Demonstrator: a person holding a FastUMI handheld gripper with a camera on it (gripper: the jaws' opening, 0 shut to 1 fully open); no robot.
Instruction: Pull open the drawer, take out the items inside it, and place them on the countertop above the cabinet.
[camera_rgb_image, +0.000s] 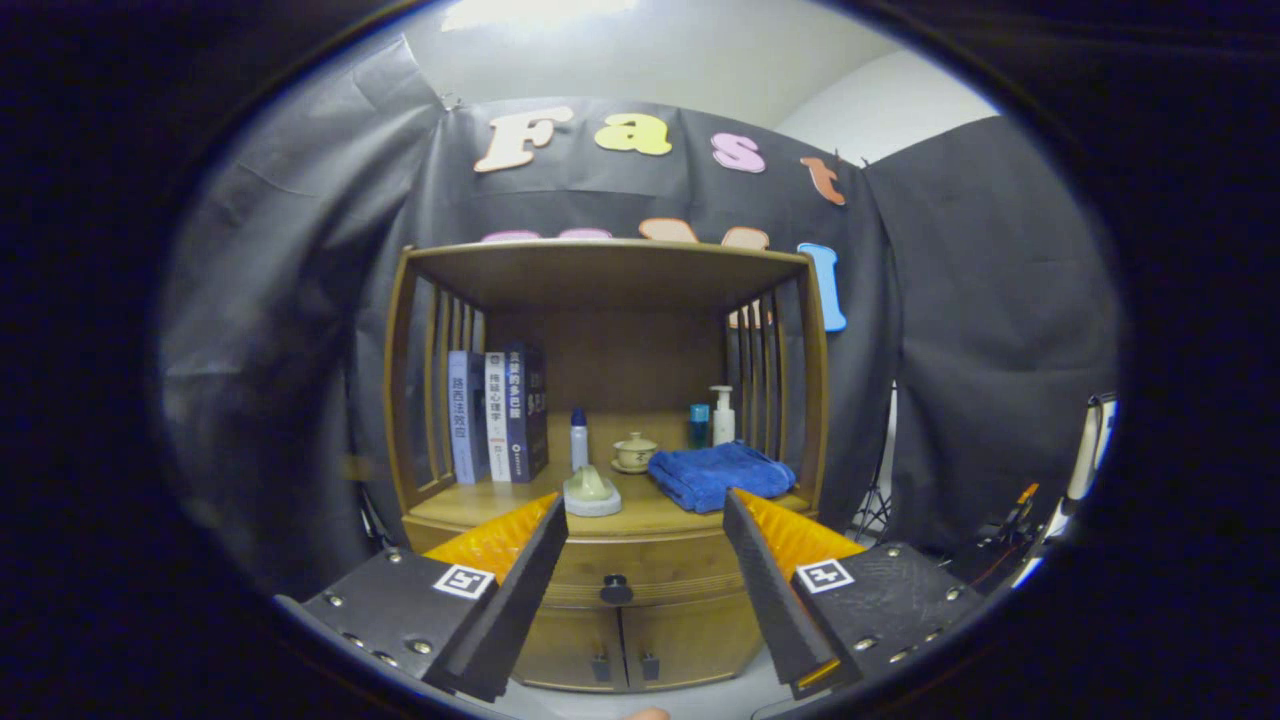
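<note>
A: How is the gripper (645, 520) set?

B: Spread wide, holding and touching nothing. Its fingers (515, 590) frame the cabinet (610, 620) from the near side.

A: And the drawer (640, 572)?

B: Closed, just below the countertop (640, 515), its front facing us. Its long axis runs left to right, and the dark knob (616, 590) sits mid-front, between the fingers and beyond their tips.

A: What's on the countertop?

B: Books (497, 412) stand upright far left, a blue-capped bottle (579, 438) beside them. A pale dish (592, 492) lies near the front edge, a lidded cup (635, 451) behind it. A folded blue towel (722, 474) is on the right, with a pump bottle (722, 415) far behind.
</note>
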